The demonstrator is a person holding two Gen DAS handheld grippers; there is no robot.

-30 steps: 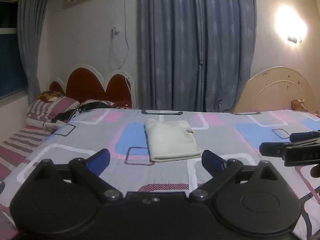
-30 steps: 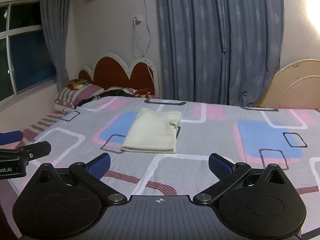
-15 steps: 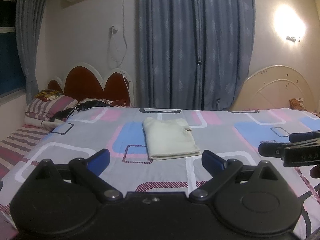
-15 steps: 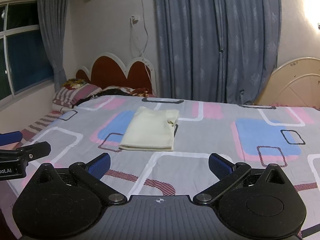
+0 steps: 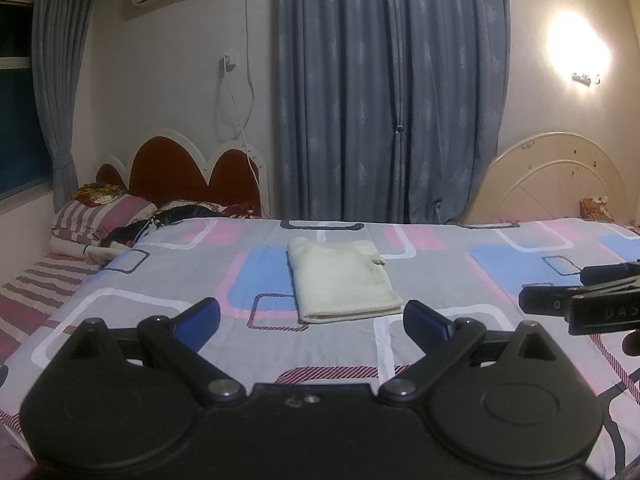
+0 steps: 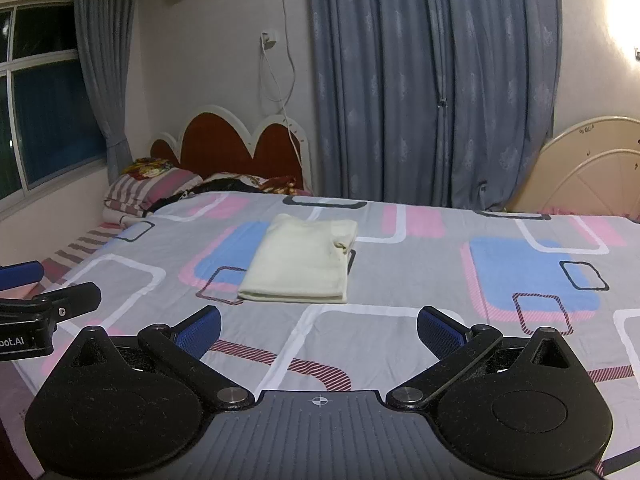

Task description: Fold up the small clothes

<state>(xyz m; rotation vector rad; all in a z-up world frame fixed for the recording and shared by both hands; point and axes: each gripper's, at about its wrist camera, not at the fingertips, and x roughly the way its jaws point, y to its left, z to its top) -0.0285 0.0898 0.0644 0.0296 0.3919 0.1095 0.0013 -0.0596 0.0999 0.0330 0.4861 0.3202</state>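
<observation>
A cream folded garment lies flat on the patterned bedsheet, just beyond both grippers; it also shows in the right wrist view. My left gripper is open and empty, held above the bed short of the garment's near edge. My right gripper is open and empty, also short of the garment. The right gripper's fingers show at the right edge of the left wrist view. The left gripper's fingers show at the left edge of the right wrist view.
Striped pillows and dark clothes lie by the red headboard at the far left. Blue curtains hang behind the bed. A cream headboard leans at the far right.
Both grippers have tilted slightly, so the bed and garment sit a little lower in view. Both stay open and empty. The garment has not moved.
</observation>
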